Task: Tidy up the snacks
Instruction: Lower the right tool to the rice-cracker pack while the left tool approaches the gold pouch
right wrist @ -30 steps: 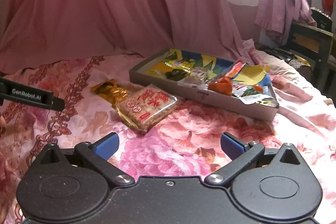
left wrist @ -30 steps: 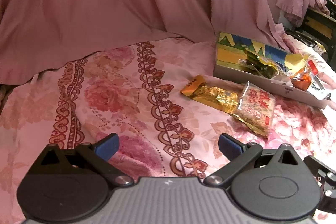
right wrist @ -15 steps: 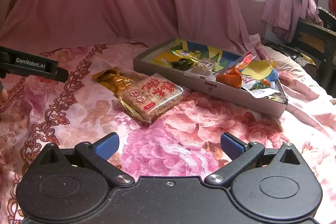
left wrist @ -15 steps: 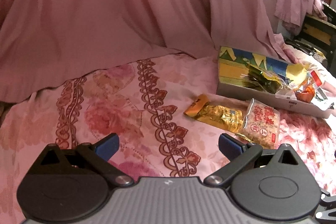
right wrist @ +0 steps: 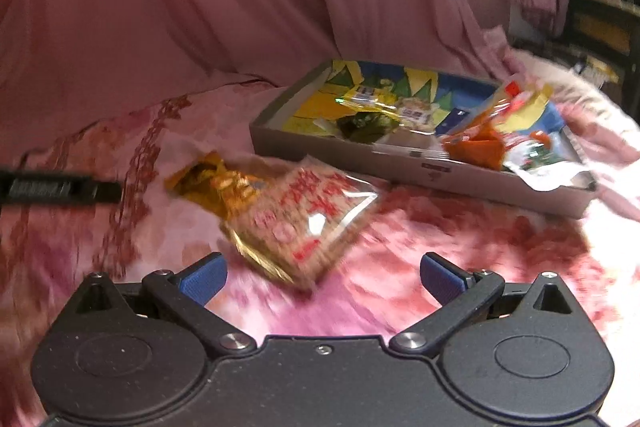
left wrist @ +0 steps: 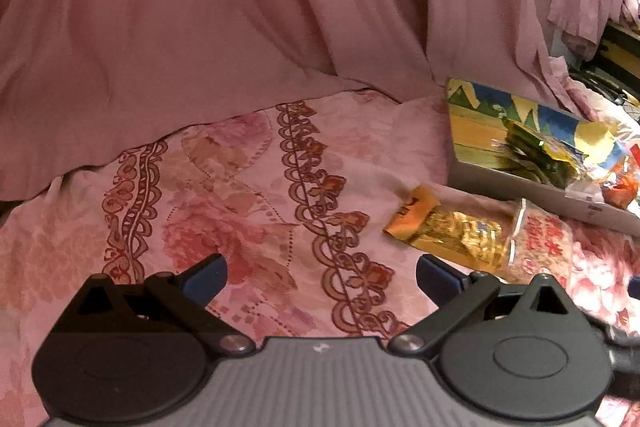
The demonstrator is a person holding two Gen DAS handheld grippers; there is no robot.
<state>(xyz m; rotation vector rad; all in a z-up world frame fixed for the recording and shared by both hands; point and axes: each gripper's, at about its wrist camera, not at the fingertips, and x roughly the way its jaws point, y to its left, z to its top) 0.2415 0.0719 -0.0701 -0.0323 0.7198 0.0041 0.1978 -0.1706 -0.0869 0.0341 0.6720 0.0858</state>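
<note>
A clear packet of rice crackers (right wrist: 308,223) printed in red lies flat on the floral bedspread (right wrist: 460,247), overlapping the end of a gold foil packet (right wrist: 216,183), and we see both just ahead of our right gripper (right wrist: 322,277), whose blue-padded jaws stand spread wide with nothing between them. Beyond the two packets sits a shallow grey tray (right wrist: 352,147) with a bright blue, yellow and green lining, holding a jumble of small snack packets, among them an orange one (right wrist: 476,147) near its front wall. In the left wrist view the same packets, gold (left wrist: 448,231) and clear (left wrist: 540,243), lie ahead and to the right of our left gripper (left wrist: 322,277), also spread open and empty, with the tray (left wrist: 520,183) at the far right edge. Only the right view shows the tray's whole interior, though blurred; only the left shows the bedspread's brown scroll borders (left wrist: 316,203) sharply. A pink curtain (left wrist: 240,7) hangs behind, and the left tool's black body (right wrist: 60,189) juts in at the right view's left edge
</note>
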